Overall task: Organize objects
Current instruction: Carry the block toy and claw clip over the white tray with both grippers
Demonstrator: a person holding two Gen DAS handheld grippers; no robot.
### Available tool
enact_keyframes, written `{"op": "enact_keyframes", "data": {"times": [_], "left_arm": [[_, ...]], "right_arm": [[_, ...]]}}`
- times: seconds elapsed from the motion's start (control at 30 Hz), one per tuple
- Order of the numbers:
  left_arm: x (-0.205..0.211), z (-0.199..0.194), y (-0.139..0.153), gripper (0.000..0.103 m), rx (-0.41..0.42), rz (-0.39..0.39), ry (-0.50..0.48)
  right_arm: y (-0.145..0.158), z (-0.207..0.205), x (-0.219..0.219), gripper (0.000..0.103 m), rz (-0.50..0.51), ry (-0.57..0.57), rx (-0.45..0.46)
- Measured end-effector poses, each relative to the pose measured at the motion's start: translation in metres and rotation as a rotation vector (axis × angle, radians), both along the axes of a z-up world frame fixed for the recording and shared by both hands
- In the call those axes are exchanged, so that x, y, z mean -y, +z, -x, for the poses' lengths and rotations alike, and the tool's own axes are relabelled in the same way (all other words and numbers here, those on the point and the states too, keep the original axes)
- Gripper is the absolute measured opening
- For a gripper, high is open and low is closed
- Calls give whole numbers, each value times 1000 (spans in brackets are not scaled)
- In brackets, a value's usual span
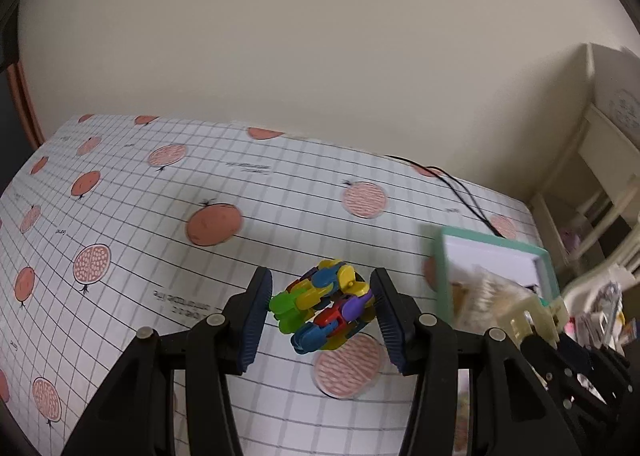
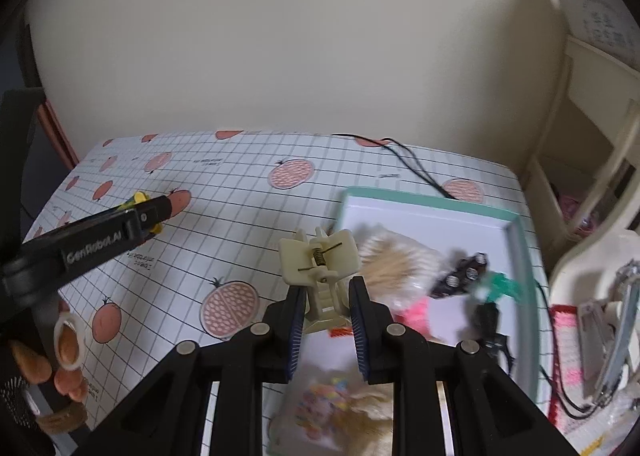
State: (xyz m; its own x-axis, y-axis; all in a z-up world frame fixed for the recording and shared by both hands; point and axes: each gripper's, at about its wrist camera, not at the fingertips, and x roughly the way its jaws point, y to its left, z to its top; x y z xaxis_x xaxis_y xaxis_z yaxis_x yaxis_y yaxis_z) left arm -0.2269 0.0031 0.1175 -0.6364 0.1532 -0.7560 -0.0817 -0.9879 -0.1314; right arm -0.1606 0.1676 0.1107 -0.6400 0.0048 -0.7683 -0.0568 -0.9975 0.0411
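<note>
On my left I have the left gripper (image 1: 320,320) spread wide around a multicoloured plastic link toy (image 1: 323,308), pads on either side but not squeezing it; the left pad is touching or nearly touching its green link. The toy is a chain of yellow, blue, green, red and purple links curled into a chunky ring, resting on the surface (image 1: 160,215), which wears a grid cloth printed with orange fruit. Its ring lies tilted, running from upper left to lower right between the pads. Moving right, my right gripper (image 2: 325,310) is clamped on a cream plastic spring clip (image 2: 320,268); the clip stands upright, long axis pointing away from me, its wire spring showing at the top. Just beyond it sits a white tray with a teal rim (image 2: 520,240), holding a bundle of pale sticks (image 2: 394,260) and small dark bits.
</note>
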Motion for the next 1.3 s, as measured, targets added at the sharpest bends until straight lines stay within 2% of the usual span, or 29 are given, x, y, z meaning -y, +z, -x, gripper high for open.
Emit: {"op": "enact_keyframes", "data": {"times": [0.27,0.57,0.77,0.97,1.17,1.3], "left_arm": [[-42,-36,15,52,-31,42,-85],[-78,-62,17,52,-40,73,-161],[-98,-72,16,53,-36,45,-215],[-122,-77,5,53,-26,83,-271],[-130,-74,-16,53,34,54,-276],[-133,-71,-30,53,63,62,-274]], "right_arm": [[14,-28,-30,24,-31,-53,-8],[18,-58,-64,24,-36,-119,-6],[10,-68,-78,24,-36,-153,20],[-6,-66,-84,24,-45,-166,62],[-24,-60,-85,24,-73,-162,114],[-35,-56,-89,24,-55,-169,155]]}}
